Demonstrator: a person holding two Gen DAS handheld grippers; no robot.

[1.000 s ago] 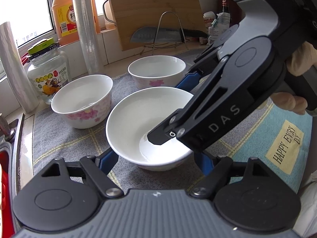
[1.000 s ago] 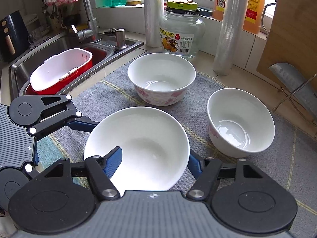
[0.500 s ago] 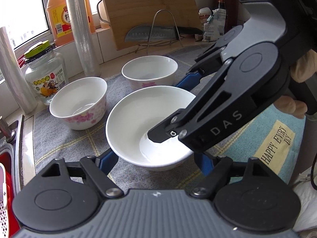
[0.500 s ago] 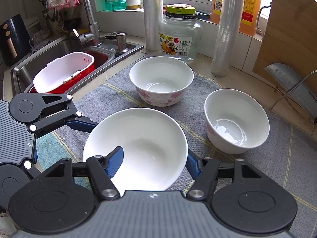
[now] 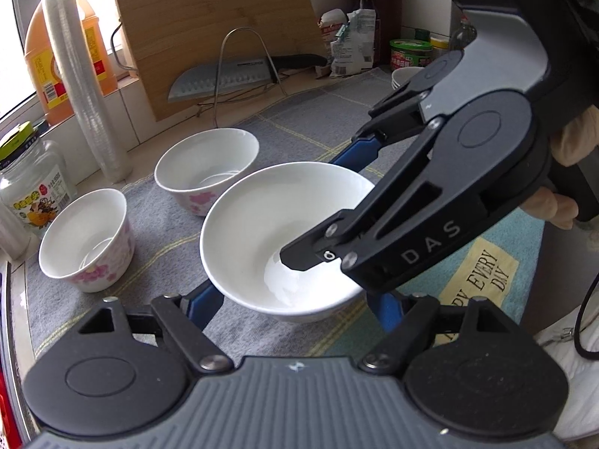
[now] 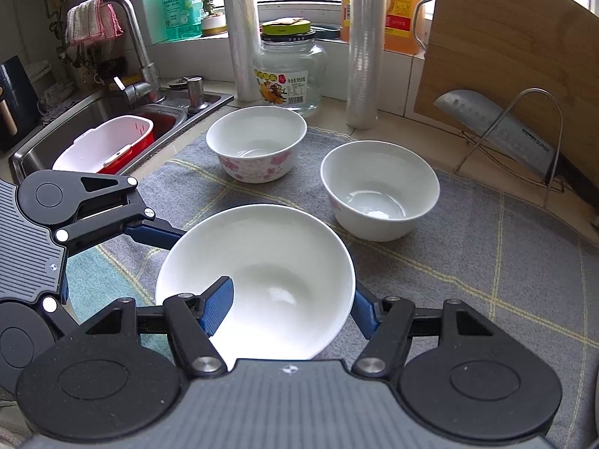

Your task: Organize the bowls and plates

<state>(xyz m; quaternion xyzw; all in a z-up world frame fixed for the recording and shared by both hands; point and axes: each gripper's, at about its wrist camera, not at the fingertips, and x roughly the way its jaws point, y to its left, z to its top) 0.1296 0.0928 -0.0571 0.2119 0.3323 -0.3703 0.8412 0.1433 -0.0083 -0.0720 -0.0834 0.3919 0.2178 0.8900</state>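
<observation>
A wide plain white bowl [image 5: 262, 224] [image 6: 262, 262] hangs just above the grey mat [image 5: 299, 119], held by both grippers. My left gripper [image 5: 295, 301] is shut on its lower sides, one blue finger [image 6: 149, 232] against its left flank. My right gripper [image 6: 290, 308] is shut on its wall, with one finger [image 5: 310, 254] inside the bowl and the other outside the rim. Two smaller pink-flowered bowls [image 6: 256, 149] [image 6: 380, 191] stand upright on the mat beyond it, also visible in the left wrist view [image 5: 88, 239] [image 5: 207, 170].
A cleaver on a wire rack [image 5: 239, 78] leans before a wooden board [image 5: 217, 26]. A glass jar [image 6: 288, 71], two rolls of film [image 6: 363, 45] and an oil bottle stand by the window. The sink [image 6: 112, 127] holds a red-and-white basket. A teal mat [image 5: 483, 273] lies right.
The white bowl has travelled with both grippers to the right and slightly up, away from the two flowered bowls. Both grips look unchanged.
</observation>
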